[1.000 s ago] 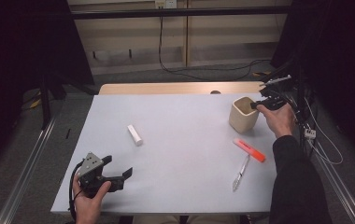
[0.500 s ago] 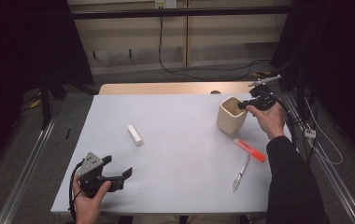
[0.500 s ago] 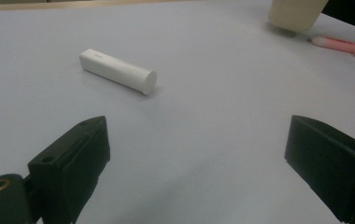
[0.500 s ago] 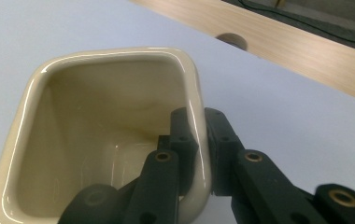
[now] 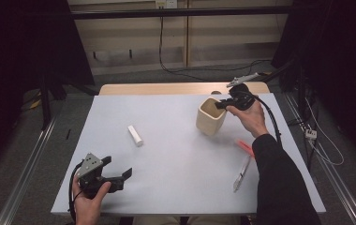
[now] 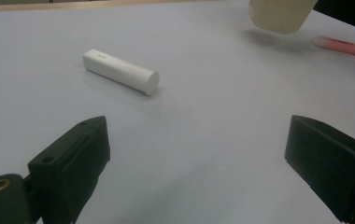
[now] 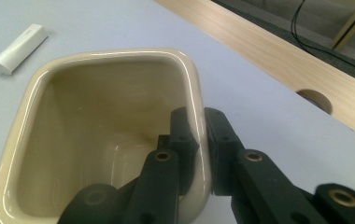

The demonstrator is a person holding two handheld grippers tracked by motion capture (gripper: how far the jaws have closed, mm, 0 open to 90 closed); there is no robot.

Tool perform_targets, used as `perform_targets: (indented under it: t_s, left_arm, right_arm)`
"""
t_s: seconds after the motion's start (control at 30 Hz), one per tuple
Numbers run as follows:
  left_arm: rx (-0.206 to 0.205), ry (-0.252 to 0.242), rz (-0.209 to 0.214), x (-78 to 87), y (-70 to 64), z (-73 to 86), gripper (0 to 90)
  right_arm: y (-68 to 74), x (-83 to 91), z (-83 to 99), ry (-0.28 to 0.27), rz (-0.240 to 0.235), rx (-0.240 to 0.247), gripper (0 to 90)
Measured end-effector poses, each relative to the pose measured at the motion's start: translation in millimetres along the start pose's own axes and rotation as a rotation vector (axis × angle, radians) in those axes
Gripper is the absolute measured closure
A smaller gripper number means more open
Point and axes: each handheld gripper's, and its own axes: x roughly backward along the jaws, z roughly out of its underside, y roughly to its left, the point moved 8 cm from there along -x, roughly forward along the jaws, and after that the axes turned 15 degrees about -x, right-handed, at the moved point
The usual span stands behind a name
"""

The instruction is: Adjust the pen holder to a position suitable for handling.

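Note:
A beige square cup (image 5: 211, 117) is at the table's right rear. My right gripper (image 5: 221, 104) is shut on its near rim, one jaw inside the cup (image 7: 101, 121) and one outside, as the right gripper view (image 7: 202, 128) shows. The cup (image 6: 280, 14) looks tilted, with a shadow beneath it. My left gripper (image 5: 118, 167) is held open near the front left edge, nothing between its jaws (image 6: 196, 158). A white cylinder (image 5: 135, 135) lies on the table ahead of it (image 6: 119, 71).
An orange marker (image 5: 245, 147) and a clear pen (image 5: 241, 173) lie on the grey table's right side, near the right forearm. A wooden strip (image 5: 166, 88) with a round hole (image 7: 313, 99) runs along the far edge.
My right gripper has carried the cup leftward, from the table's right edge toward its middle. The left gripper has stayed where it was, still open.

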Motion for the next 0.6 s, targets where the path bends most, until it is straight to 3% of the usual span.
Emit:
perform_targets:
  t_s: [0.13,0.2,0.43,0.6]
  left_arm:
    - [-0.003,0.005,0.000,0.1,0.4,0.4,6.8]
    - [-0.003,0.006,0.000,0.1,0.3,0.4,6.8]
    - [-0.003,0.006,-0.001,0.1,0.1,0.3,6.8]
    - [-0.008,0.010,0.002,-0.2,0.3,0.8,6.8]
  right_arm:
    - [11.3,-8.2,-2.4,0.002,-0.029,0.024,82.8]
    - [22.6,-15.8,-2.0,0.004,-0.073,0.044,82.8]
    - [42.2,-32.5,2.1,0.054,-0.109,0.110,82.8]
    - [56.9,-43.2,0.1,0.067,-0.161,0.147,82.8]
